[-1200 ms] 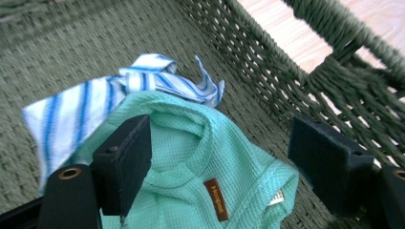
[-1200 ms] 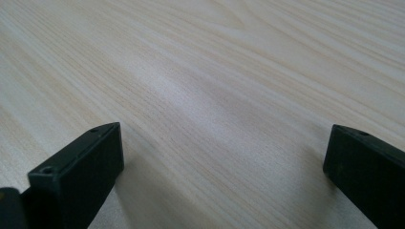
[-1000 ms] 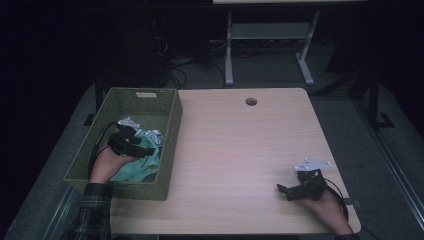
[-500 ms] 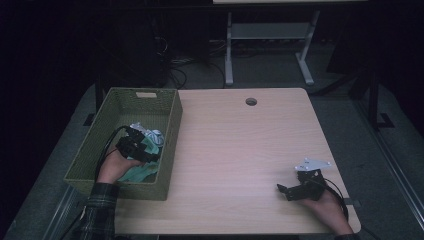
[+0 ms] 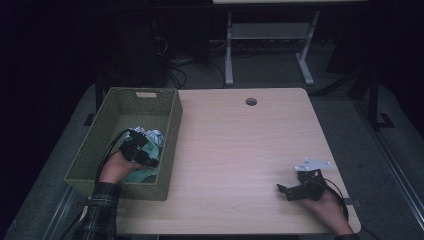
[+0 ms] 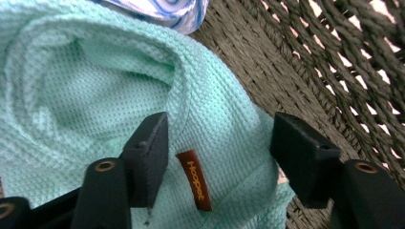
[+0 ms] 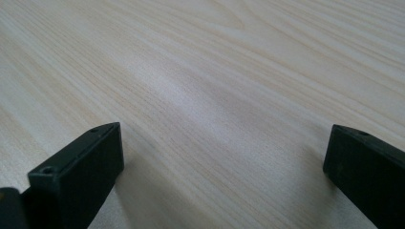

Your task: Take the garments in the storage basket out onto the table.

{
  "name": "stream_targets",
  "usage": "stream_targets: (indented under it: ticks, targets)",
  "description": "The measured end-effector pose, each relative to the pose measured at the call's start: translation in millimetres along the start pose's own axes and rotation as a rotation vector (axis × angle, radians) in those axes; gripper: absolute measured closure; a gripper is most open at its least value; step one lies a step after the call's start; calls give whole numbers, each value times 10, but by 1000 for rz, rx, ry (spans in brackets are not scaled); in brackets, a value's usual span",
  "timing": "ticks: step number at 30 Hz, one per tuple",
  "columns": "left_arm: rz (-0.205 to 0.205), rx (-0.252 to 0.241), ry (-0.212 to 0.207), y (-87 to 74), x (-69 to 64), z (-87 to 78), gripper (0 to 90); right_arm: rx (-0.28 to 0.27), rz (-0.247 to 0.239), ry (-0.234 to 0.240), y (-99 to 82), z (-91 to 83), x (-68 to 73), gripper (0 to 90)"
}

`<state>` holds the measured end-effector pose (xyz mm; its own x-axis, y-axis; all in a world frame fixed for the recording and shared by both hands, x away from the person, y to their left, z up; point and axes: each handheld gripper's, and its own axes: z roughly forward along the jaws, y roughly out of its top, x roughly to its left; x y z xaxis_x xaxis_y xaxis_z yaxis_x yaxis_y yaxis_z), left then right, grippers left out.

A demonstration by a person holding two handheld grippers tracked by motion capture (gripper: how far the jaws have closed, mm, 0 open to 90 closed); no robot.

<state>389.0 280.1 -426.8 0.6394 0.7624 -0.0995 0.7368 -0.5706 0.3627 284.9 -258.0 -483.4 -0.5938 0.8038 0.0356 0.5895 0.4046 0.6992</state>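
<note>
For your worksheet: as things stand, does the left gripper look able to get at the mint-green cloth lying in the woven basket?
Probably yes. The left gripper is already down inside the basket, its jaws just closing astride a fold of the mint-green cloth by its brown label, with nothing between.

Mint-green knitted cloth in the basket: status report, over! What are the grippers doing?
Left gripper jaws just been closing astride a fold of the mint-green knitted cloth, pads not yet pressing. Right gripper open, over the bare wooden table. Woven green basket wall close alongside.
</note>
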Motion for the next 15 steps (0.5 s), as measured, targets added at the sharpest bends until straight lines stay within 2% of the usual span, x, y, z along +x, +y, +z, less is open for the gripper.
stream_targets:
  ticks: [8, 11, 12, 15]
  targets:
    - [-18, 35, 5, -1, -1, 11, 512, 0, 0, -1, 0, 0, 0, 0]
    - [-27, 47, 6, 1, -4, 2, 620, 0, 0, -1, 0, 0, 0, 0]
    - [-39, 51, 8, 2, -3, -6, 687, 0, -1, -1, 0, 0, 0, 0]
    - [-53, 53, 9, 1, 6, -25, 786, 0, -1, -1, 0, 0, -1, 0]
